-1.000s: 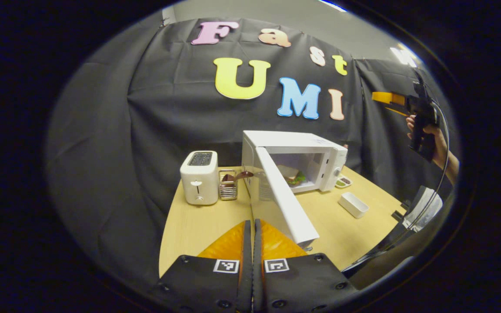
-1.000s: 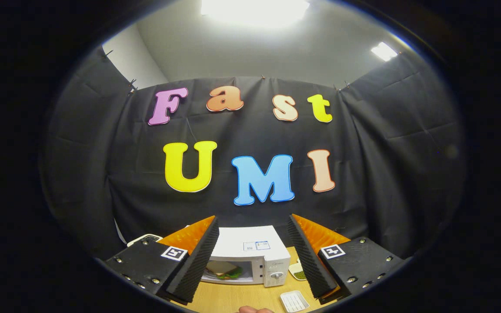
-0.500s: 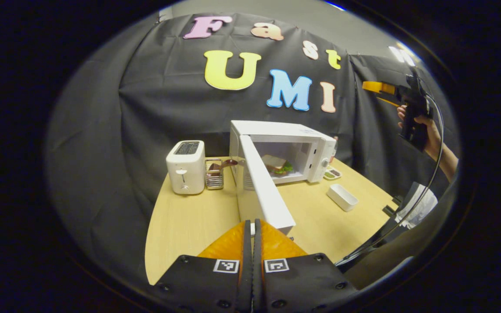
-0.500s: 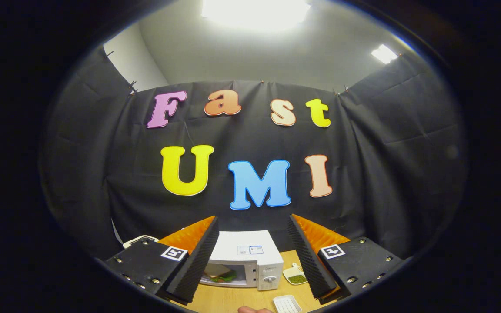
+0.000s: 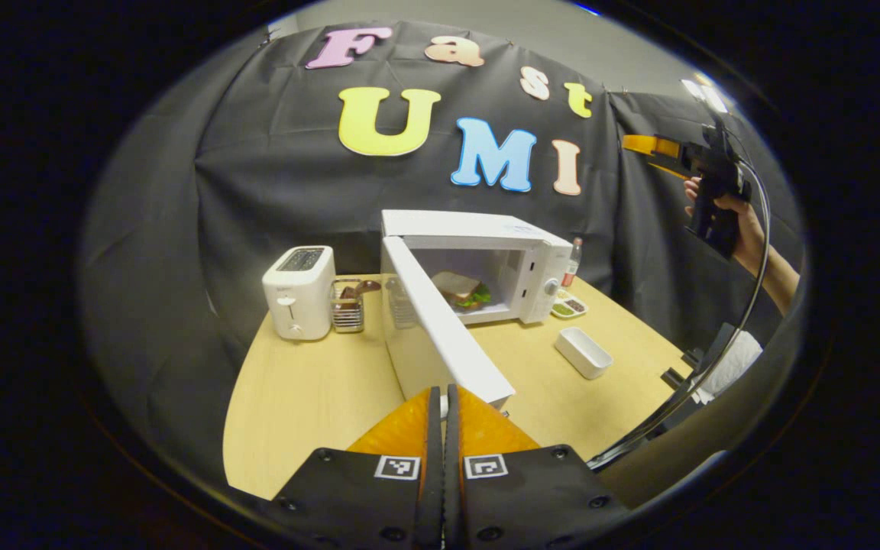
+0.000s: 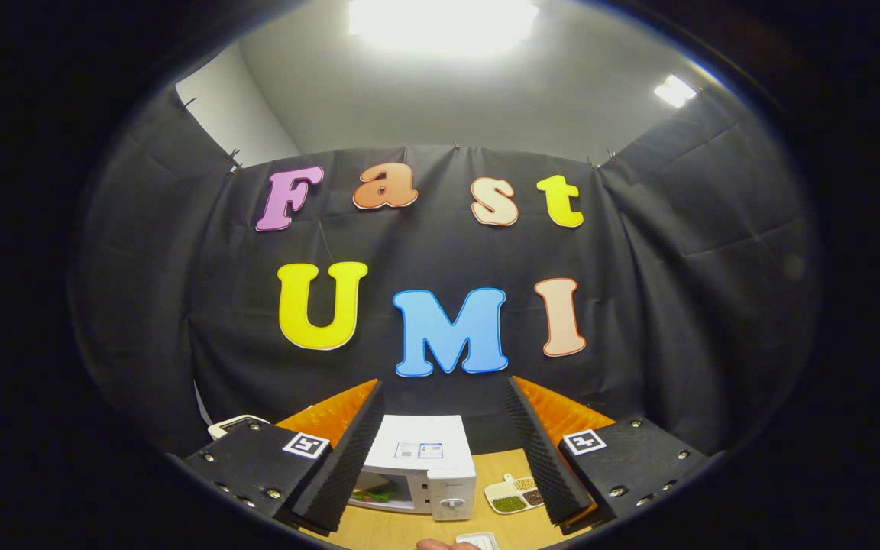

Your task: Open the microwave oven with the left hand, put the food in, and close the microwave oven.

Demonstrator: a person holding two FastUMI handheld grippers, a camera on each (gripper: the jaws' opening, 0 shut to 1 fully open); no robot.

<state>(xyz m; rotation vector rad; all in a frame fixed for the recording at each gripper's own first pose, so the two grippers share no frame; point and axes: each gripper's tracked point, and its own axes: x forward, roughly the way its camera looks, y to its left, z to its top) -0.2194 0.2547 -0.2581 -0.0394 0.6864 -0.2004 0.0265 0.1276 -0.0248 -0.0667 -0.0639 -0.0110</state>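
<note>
The white microwave stands on the wooden table with its door swung wide open toward me. A sandwich lies inside the cavity. My left gripper is shut with nothing between its fingers, its tips just short of the door's free edge; I cannot tell whether they touch it. My right gripper is open and empty, held high above the table. In the left gripper view it shows at the upper right, in a person's hand. From the right gripper view the microwave and the sandwich lie far below.
A white toaster and a small wire rack stand left of the microwave. A white rectangular tray, a small dish of food and a bottle are to its right. A cable hangs from the right gripper.
My left gripper has drawn back from the microwave, staying shut, so more of the table shows. The door stays open. My right gripper has tilted up slightly, still open.
</note>
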